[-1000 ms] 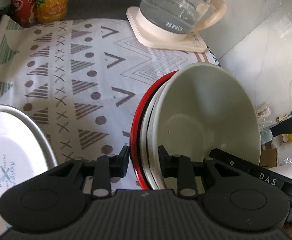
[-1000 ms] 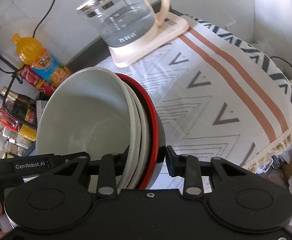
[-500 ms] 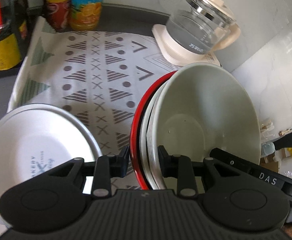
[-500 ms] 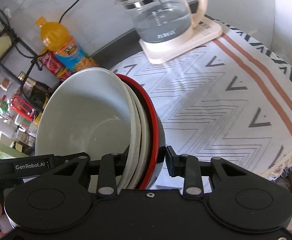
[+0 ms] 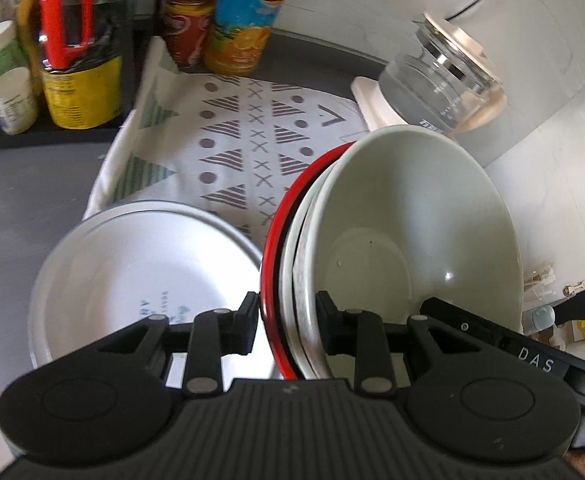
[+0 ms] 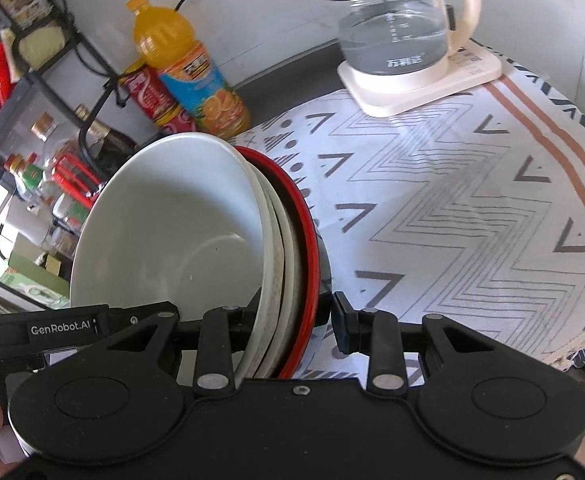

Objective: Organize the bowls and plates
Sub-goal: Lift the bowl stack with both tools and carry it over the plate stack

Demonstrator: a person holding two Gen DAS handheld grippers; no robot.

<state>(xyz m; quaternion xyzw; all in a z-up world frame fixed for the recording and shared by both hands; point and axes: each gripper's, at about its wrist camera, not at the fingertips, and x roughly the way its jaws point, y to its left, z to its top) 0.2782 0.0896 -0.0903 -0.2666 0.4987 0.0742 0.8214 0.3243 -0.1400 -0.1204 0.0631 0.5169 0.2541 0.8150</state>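
Both grippers clamp the rims of one nested stack of bowls, held tilted above the patterned cloth. The left gripper pinches the red-rimmed outer bowl and the inner ones on one side; the right gripper pinches the opposite side. A white plate lies below, left of the stack. A glass kettle stands behind.

"das" stands on the right tongs, and "genrobot.ai" on the left tongs.
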